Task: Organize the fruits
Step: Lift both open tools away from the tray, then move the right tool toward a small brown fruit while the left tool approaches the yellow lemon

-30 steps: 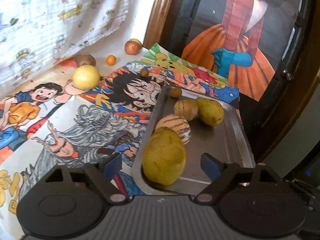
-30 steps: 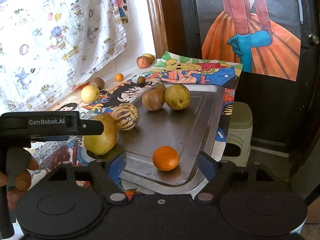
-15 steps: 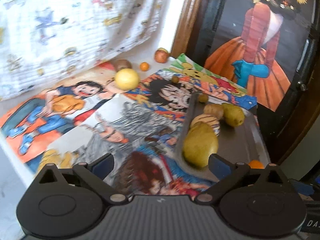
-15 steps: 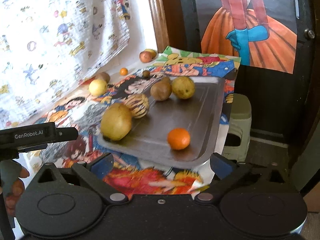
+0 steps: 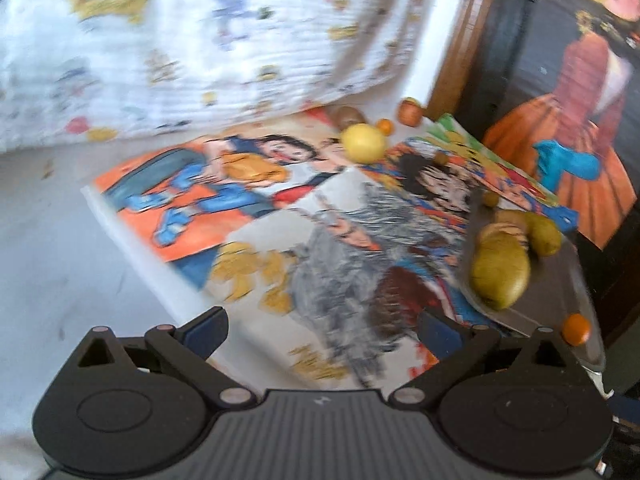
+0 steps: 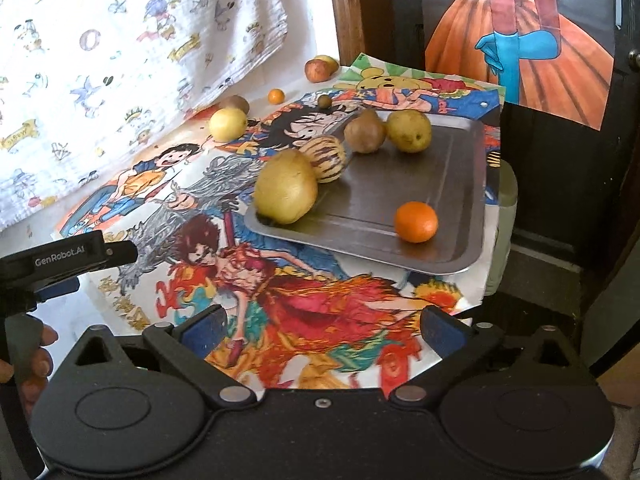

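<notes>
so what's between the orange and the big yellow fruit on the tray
Nothing: bare metal tray between the orange and the big yellow fruit, seen in the right wrist view.

Cartoon posters (image 6: 248, 280) spread flat, overlapping, across pale surface. White cartoon-print cloth (image 6: 120, 60) draped behind, lower edge resting over posters' far side. Wooden frame (image 6: 346, 8) upright beside cloth. Painting of orange-skirted figure (image 6: 520, 40) on dark panel at right.

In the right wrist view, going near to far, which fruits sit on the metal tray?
orange → big yellow-green fruit → striped melon → brown fruit, with the yellow-green fruit beside it at about the same depth.
</notes>
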A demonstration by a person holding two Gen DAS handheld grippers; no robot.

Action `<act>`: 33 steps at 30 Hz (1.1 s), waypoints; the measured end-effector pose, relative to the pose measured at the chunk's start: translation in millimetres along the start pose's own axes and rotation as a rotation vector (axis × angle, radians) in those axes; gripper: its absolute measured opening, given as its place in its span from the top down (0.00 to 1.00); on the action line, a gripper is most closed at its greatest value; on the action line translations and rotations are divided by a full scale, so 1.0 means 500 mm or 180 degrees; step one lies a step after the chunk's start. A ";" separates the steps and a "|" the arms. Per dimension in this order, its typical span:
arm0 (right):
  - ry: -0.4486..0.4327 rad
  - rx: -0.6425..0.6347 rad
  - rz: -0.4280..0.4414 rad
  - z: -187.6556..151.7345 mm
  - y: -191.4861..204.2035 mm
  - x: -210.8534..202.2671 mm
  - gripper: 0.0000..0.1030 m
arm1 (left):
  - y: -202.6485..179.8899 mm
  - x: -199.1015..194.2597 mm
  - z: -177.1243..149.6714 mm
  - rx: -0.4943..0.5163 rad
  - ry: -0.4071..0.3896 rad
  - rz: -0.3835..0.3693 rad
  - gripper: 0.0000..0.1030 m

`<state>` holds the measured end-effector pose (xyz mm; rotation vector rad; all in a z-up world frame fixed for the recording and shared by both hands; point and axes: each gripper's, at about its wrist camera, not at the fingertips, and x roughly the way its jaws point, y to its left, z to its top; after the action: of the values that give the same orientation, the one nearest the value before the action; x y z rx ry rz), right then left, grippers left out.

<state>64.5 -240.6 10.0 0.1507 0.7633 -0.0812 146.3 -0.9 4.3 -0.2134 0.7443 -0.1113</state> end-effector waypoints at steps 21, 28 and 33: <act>-0.0202 -0.0199 0.0802 0.287 0.137 -0.004 0.01 | 0.151 0.003 0.075 -0.0266 -0.0197 0.0301 0.00; -0.0295 0.0404 0.1280 0.527 0.123 -0.025 0.01 | 0.146 0.014 0.166 -0.0062 -0.0342 0.0399 0.00; -0.0428 0.0072 0.1213 0.658 0.126 0.004 0.00 | 0.123 0.043 0.232 0.0062 -0.0317 0.0289 0.00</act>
<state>298.6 -233.1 249.6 0.3066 0.5890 0.2595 242.5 72.8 58.7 -0.1652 0.6524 -0.0213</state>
